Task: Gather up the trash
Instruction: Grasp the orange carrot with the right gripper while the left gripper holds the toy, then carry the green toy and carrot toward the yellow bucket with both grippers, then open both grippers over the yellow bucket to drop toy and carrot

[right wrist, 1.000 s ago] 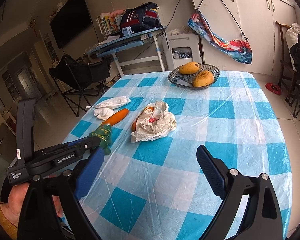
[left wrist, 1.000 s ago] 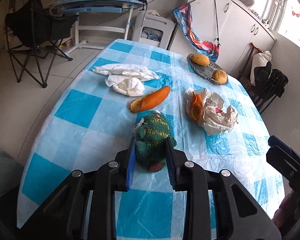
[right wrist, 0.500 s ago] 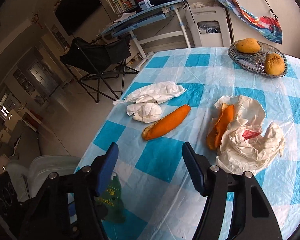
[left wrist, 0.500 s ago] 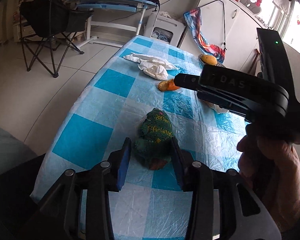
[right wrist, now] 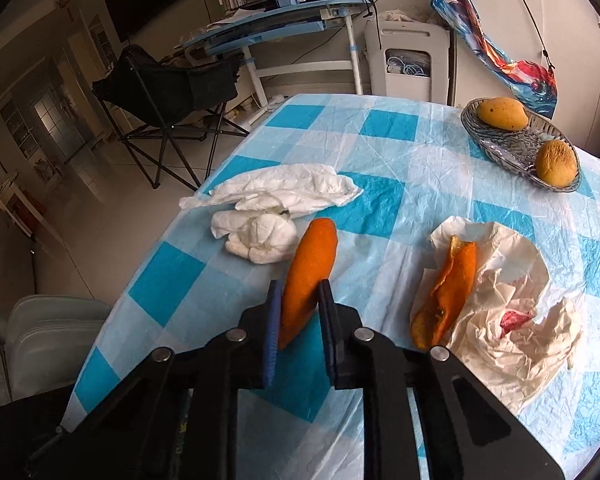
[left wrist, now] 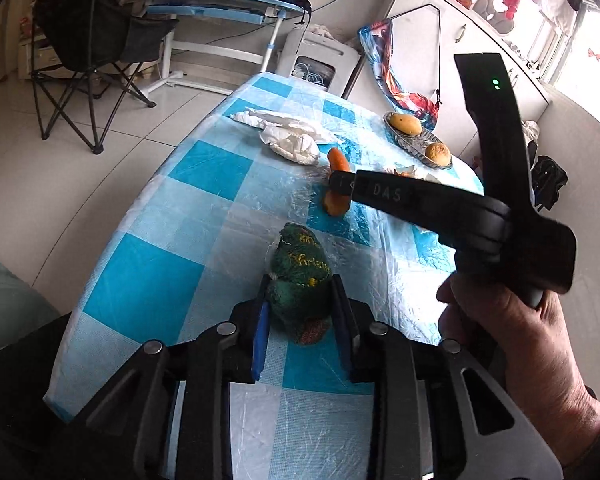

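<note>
A green knitted Christmas ornament (left wrist: 299, 264) lies on the blue-checked tablecloth (left wrist: 204, 216) near the front edge. My left gripper (left wrist: 300, 285) grips it, both pads against its sides, the jaws still closing. A long orange peel (right wrist: 315, 248) lies mid-table, and my right gripper (right wrist: 300, 286) is shut on its near end. In the left wrist view that right gripper (left wrist: 337, 184) reaches across from the right, held by a hand (left wrist: 520, 340), over the same orange peel (left wrist: 335, 205).
A second orange peel (right wrist: 446, 288) rests on crumpled paper (right wrist: 520, 320) to the right. White tissues (right wrist: 276, 194) and a tissue wad (right wrist: 260, 242) lie left of the held peel. A glass fruit bowl (right wrist: 504, 148) holds two mangoes at the far right. A folding chair (right wrist: 168, 80) stands beyond the table.
The right gripper swung left and down over the long peel and closed on it. The left gripper eased off the green ornament, then squeezed it again.
</note>
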Demonstrator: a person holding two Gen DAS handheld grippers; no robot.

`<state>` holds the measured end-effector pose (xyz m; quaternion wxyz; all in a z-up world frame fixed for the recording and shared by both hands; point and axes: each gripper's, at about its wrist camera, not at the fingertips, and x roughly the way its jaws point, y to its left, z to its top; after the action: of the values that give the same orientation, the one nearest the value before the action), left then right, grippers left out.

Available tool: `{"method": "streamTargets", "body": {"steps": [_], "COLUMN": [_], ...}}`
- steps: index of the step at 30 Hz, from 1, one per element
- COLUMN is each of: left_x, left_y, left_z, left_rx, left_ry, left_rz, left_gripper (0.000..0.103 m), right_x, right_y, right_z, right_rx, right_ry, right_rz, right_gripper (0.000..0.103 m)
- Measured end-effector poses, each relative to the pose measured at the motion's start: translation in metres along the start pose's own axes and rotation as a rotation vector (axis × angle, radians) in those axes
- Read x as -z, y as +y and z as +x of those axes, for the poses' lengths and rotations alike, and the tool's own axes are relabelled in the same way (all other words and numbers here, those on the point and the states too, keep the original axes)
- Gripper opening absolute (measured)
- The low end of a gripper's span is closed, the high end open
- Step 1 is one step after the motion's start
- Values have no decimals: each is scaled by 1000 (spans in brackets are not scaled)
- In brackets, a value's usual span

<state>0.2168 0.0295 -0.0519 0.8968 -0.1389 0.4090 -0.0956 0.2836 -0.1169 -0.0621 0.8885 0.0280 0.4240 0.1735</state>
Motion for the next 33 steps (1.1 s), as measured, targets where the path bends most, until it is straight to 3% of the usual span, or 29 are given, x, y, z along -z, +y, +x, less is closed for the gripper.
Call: {"method": "streamTargets", "body": {"steps": [10, 23, 28, 29, 31, 33], "left_x": [32, 90, 113, 120, 133, 150], "left_y": [-30, -44, -47, -48, -52, -60], "left_z": [-36, -81, -93, -93, -92, -85], "left_rx": [63, 88, 89, 94, 112, 131], "left_ry": [-86, -69, -6, 18, 90, 186], "left_rz": [130, 223, 252, 257, 276, 322], "left_gripper": [26, 26, 26, 26, 26, 26], "right_x": [76, 169, 213, 219, 224, 222], "right_y": [0, 13, 14, 10, -3, -18], "right_z": [-95, -155, -158, -160, -170, -186], "right_rx": [-17, 0, 23, 27, 20, 24], "right_ry": [-64, -41, 39, 40, 21, -38], "right_rz": [-32, -21, -18, -2, 65, 141], "right_gripper": [14, 14, 20, 29, 35, 48]}}
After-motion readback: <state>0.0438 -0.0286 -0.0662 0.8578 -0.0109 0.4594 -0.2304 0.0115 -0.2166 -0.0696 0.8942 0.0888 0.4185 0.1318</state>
